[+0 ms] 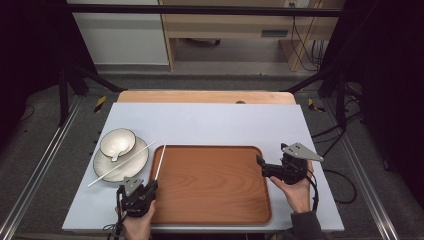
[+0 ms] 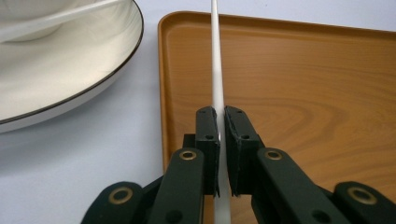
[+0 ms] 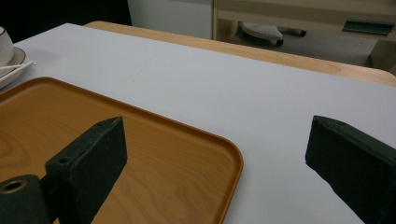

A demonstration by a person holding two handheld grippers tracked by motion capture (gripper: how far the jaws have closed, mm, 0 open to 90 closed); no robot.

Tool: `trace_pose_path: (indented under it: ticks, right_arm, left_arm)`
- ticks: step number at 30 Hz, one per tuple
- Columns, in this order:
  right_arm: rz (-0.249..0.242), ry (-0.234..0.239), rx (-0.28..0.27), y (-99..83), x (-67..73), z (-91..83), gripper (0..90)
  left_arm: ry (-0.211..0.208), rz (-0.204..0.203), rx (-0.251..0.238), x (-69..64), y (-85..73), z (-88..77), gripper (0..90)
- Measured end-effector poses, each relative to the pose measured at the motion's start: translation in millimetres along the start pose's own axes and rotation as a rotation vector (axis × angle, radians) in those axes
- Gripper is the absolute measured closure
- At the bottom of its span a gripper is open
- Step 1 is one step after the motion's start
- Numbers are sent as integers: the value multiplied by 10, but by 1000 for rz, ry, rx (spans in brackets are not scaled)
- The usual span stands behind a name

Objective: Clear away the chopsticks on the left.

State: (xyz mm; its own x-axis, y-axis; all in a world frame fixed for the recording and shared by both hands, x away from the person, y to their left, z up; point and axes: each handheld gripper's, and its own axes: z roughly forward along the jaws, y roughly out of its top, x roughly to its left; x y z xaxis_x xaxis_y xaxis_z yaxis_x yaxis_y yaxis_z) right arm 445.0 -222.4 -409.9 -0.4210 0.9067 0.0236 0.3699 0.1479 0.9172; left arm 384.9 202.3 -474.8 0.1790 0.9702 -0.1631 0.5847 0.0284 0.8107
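Left gripper (image 1: 150, 186), lower left of high view, jaws clamped on white chopstick (image 1: 160, 162) over tray's (image 1: 215, 210) left rim. Second chopstick (image 1: 120, 164) lies across plate (image 1: 102, 167) beside bowl (image 1: 118, 142), left. Right gripper (image 1: 261, 165), jaws wide apart, nothing held, at tray's right edge.

This looks like a lab or test room set up for recording. A black metal frame (image 1: 65, 85) stands around the table (image 1: 210, 122), with dark curtains at both edges of the frame. Loose cables (image 1: 305, 45) hang at the upper right, plain wooden furniture (image 1: 235, 25) fills the top centre, and grey carpet (image 1: 35, 145) covers the floor.
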Motion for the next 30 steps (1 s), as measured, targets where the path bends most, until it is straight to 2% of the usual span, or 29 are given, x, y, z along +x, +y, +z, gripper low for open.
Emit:
trace_pose_path:
  ticks: [3,6,10,15,20,26,30]
  right_arm:
    - [0,1,0,-2,-2,-2,57]
    - [0,1,-1,-3,-4,-2,58]
    - [-2,4,-2,-4,2,4,58]
    - [0,4,-1,-4,-2,1,58]
    - [-3,3,-1,-4,1,2,59]
    - [-1,1,-2,-1,-3,-6,60]
    - [-2,2,-2,7,7,-11,60]
  left_arm:
    - [-1,-3,9,-10,-9,31,843]
    - [23,3,16,-33,-2,52,843]
    - [23,8,51,-42,-15,108,842]
    - [47,1,58,-36,-9,119,841]
    - [72,24,73,-62,-7,131,837]
    - [80,38,77,-73,-4,139,835]
    - [77,47,74,-77,0,137,792]
